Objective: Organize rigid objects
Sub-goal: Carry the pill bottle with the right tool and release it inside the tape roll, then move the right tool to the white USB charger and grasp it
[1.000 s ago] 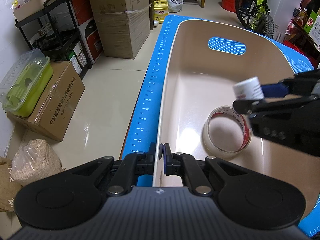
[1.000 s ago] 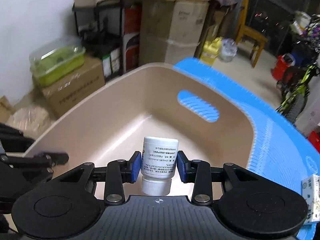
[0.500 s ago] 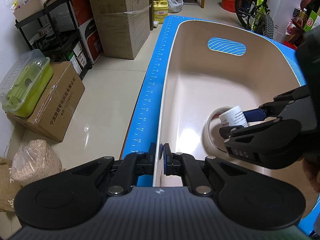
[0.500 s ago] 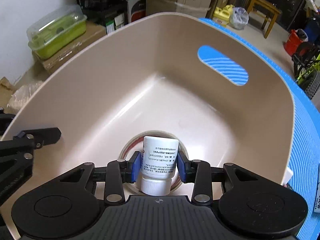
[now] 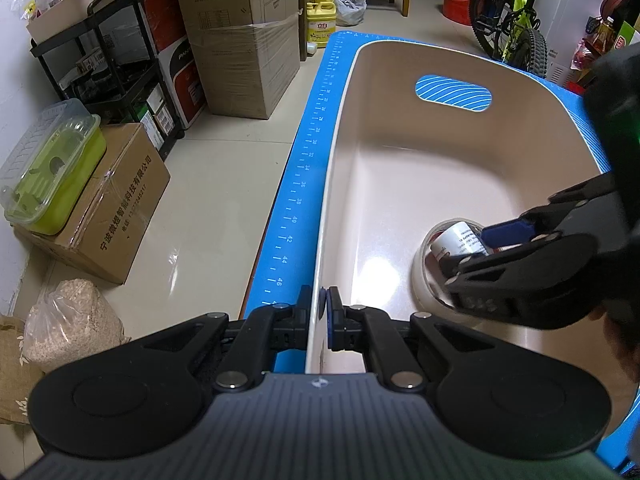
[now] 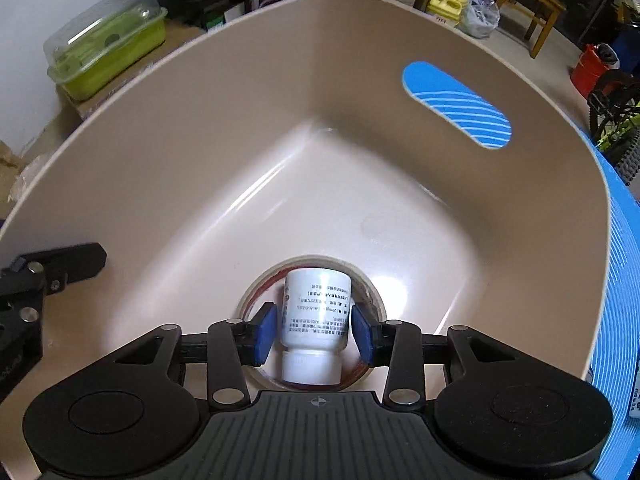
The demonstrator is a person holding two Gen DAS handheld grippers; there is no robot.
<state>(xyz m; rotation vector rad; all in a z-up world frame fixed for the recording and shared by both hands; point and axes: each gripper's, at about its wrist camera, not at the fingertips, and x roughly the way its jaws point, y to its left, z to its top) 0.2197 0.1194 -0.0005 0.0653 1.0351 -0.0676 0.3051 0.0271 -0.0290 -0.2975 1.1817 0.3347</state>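
A white pill bottle point(image 6: 316, 312) stands cap toward the camera inside a roll of clear tape point(image 6: 312, 260) on the floor of the beige bin point(image 6: 320, 120). My right gripper point(image 6: 314, 334) straddles the bottle and its jaws are opening, with a thin gap between each blue pad and the bottle. From the left wrist, the same bottle point(image 5: 460, 240) and tape roll point(image 5: 420, 280) lie under the right gripper point(image 5: 476, 250). My left gripper point(image 5: 320, 312) is shut on the near rim of the bin point(image 5: 400, 160).
The bin rests on a blue ruled mat point(image 5: 304, 184). On the floor to the left are cardboard boxes point(image 5: 120, 208), a green lidded container point(image 5: 52, 172), a black shelf point(image 5: 112, 60) and a bag of grain point(image 5: 68, 320). A bicycle point(image 5: 516, 32) stands far right.
The right gripper came down into the bin with the bottle, set it inside the tape roll, and its pads have parted from it. The left gripper has kept still on the rim.
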